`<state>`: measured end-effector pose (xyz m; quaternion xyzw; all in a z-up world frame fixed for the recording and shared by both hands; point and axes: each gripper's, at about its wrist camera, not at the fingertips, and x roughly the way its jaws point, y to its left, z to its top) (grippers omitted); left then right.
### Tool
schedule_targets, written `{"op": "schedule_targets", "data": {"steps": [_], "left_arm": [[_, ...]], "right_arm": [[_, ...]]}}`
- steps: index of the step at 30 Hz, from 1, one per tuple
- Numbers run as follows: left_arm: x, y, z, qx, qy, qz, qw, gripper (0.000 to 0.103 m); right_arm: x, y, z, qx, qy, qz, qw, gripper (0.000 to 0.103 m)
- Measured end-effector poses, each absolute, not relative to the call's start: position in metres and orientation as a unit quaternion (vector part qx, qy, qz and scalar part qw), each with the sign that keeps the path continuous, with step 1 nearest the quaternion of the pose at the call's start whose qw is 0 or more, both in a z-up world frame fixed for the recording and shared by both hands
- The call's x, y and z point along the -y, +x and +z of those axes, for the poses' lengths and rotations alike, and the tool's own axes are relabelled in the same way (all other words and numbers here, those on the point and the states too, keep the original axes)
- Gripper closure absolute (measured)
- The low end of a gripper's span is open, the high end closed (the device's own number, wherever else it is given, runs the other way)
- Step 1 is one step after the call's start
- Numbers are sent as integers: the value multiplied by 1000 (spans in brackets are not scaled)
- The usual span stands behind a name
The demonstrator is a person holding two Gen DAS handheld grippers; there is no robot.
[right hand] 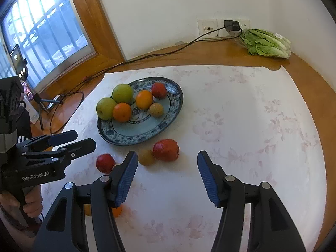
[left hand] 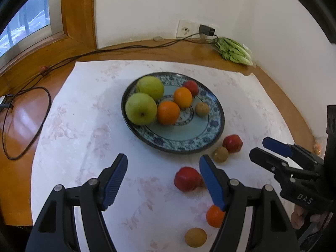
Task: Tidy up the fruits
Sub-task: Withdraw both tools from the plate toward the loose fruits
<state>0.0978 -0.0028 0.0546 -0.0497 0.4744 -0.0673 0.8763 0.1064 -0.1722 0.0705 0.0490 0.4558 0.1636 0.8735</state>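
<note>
Hovering empty above the pale floral tablecloth, both tools waited with jaws spread wide: the left gripper beside a loose red apple, the right gripper near another red apple and a small brown fruit. Six fruits already sat on the blue-patterned ceramic plate, likely the collection point.
</note>
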Motion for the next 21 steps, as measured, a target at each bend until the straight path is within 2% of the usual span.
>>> {"op": "schedule_targets", "data": {"steps": [16,19,21], "left_arm": [[18,91,36,-493,-52,-85,864,29],[19,91,33,-495,-56,-90,863,30],[20,91,31,-496,-59,-95,861,36]], "right_arm": [[182,98,55,-466,70,164,867,43],[182,98,54,-467,72,165,866,43],[183,98,54,-467,73,166,866,43]]}}
